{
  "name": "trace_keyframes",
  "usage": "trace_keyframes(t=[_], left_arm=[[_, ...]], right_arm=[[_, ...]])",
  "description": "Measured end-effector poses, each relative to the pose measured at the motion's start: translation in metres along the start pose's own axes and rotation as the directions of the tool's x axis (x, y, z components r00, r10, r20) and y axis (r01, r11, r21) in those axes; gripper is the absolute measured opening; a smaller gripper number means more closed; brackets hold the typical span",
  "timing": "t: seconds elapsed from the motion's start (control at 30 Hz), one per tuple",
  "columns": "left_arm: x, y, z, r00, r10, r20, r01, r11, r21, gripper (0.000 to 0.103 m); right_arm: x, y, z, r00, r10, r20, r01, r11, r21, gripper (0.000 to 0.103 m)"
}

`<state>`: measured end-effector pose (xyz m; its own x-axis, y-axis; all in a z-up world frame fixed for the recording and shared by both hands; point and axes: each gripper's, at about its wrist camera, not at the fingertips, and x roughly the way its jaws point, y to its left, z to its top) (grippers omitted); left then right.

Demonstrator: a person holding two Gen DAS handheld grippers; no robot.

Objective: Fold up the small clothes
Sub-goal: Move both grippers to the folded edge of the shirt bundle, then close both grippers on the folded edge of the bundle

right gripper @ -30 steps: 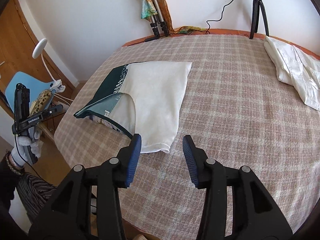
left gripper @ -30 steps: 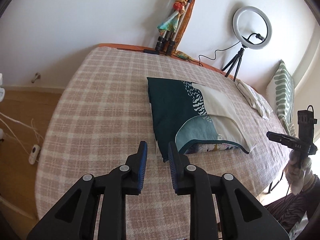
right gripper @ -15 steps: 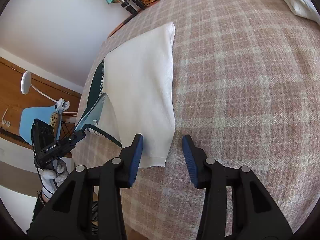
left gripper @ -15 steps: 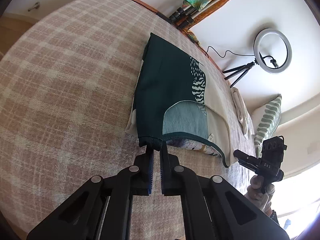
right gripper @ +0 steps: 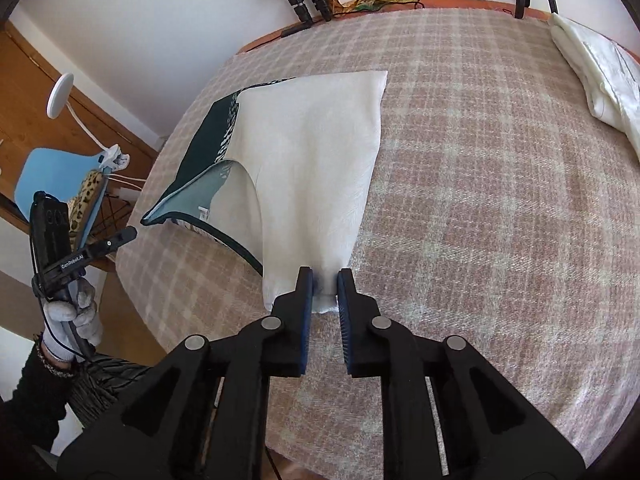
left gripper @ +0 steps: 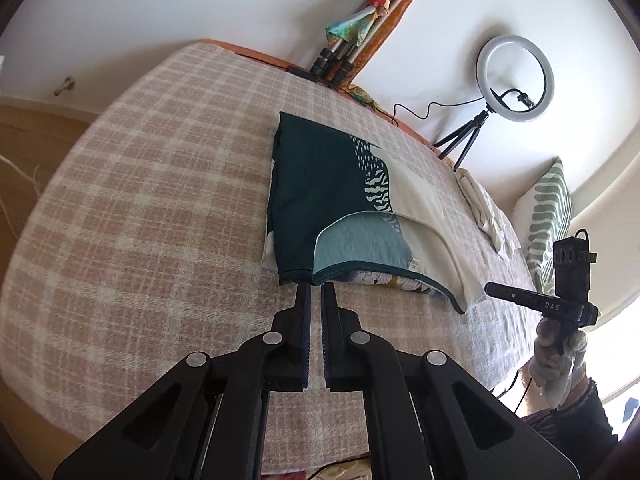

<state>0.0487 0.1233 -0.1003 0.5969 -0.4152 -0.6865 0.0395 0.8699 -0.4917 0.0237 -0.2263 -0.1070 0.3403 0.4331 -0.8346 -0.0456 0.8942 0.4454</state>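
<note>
A small garment lies flat on the checked bedspread. In the left wrist view its dark green, teal and cream panels show, with the near hem facing me. My left gripper is shut on the garment's near dark green corner. In the right wrist view the same garment shows mostly its cream side. My right gripper is closed on the garment's near cream corner, with cloth bunched between the pads. Each hand-held gripper shows in the other's view, at the bed's edge.
A folded white cloth lies at the far right of the bed. A ring light on a tripod, a striped cushion and bundled tripods stand by the wall. A blue chair stands beside the bed.
Both grippers came down to the garment's near edge and closed: the left on the dark green corner, the right on the cream corner.
</note>
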Motion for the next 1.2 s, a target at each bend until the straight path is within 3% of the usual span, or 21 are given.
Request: trace_keyframes(t=[0.1, 0.2, 0.33, 0.43, 0.5, 0.57, 0.73, 0.87, 0.97, 1.03, 1.07, 1.1, 1.17, 1.2], left_arm=[[-0.001, -0.019, 0.015, 0.998, 0.023, 0.055, -0.027, 0.997, 0.068, 0.011], [0.020, -0.035, 0.029, 0.999, 0.020, 0.032, -0.023, 0.995, 0.097, 0.011], [0.049, -0.042, 0.035, 0.997, 0.081, 0.000, -0.081, 0.991, 0.109, 0.011], [0.070, -0.037, 0.034, 0.992, 0.108, -0.063, -0.100, 0.989, 0.113, 0.011], [0.082, -0.026, 0.028, 0.979, 0.167, -0.121, -0.154, 0.982, 0.111, 0.011], [0.084, -0.011, 0.021, 0.977, 0.144, -0.160, -0.137, 0.989, 0.055, 0.011], [0.065, -0.004, 0.017, 0.984, 0.119, -0.133, -0.113, 0.992, 0.053, 0.011], [0.048, -0.006, 0.021, 0.989, 0.113, -0.095, -0.110, 0.993, 0.042, 0.011], [0.028, -0.001, 0.028, 0.997, 0.064, -0.046, -0.066, 0.997, -0.036, 0.022], [0.016, 0.004, 0.032, 0.999, 0.040, 0.000, -0.040, 0.996, -0.084, 0.038], [0.011, 0.007, 0.033, 0.999, 0.049, 0.020, -0.047, 0.994, -0.103, 0.052], [0.007, 0.010, 0.033, 0.998, 0.053, 0.034, -0.048, 0.991, -0.122, 0.061], [0.010, 0.020, 0.034, 0.999, 0.022, 0.028, -0.017, 0.983, -0.181, 0.062], [0.013, 0.028, 0.032, 1.000, -0.002, 0.013, 0.005, 0.975, -0.223, 0.062]], right_arm=[[-0.017, 0.001, 0.017, 0.995, -0.014, 0.102, 0.015, 1.000, -0.013, 0.033], [-0.016, 0.007, 0.045, 0.986, -0.001, 0.164, 0.002, 1.000, -0.002, 0.033], [0.008, 0.041, 0.085, 0.982, 0.025, 0.189, -0.017, 0.999, -0.041, 0.029], [0.033, 0.067, 0.108, 0.981, 0.053, 0.186, -0.039, 0.996, -0.078, 0.029], [0.054, 0.077, 0.119, 0.984, 0.065, 0.164, -0.051, 0.995, -0.085, 0.029], [0.076, 0.080, 0.126, 0.989, 0.059, 0.139, -0.048, 0.995, -0.082, 0.029], [0.118, 0.069, 0.141, 0.995, 0.048, 0.083, -0.045, 0.998, -0.038, 0.029], [0.141, 0.051, 0.137, 0.997, -0.082, 0.010, 0.082, 0.996, -0.031, 0.029], [0.124, 0.042, 0.138, 1.000, -0.005, 0.015, 0.005, 1.000, 0.027, 0.026], [0.099, 0.038, 0.140, 0.996, 0.050, 0.069, -0.053, 0.998, 0.042, 0.026], [0.086, 0.036, 0.140, 0.994, 0.050, 0.093, -0.053, 0.998, 0.036, 0.031], [0.075, 0.032, 0.139, 0.992, 0.045, 0.118, -0.049, 0.998, 0.034, 0.043], [0.057, 0.016, 0.135, 0.988, 0.030, 0.151, -0.040, 0.997, 0.061, 0.055], [0.052, 0.006, 0.134, 0.988, 0.029, 0.153, -0.042, 0.996, 0.082, 0.055]])
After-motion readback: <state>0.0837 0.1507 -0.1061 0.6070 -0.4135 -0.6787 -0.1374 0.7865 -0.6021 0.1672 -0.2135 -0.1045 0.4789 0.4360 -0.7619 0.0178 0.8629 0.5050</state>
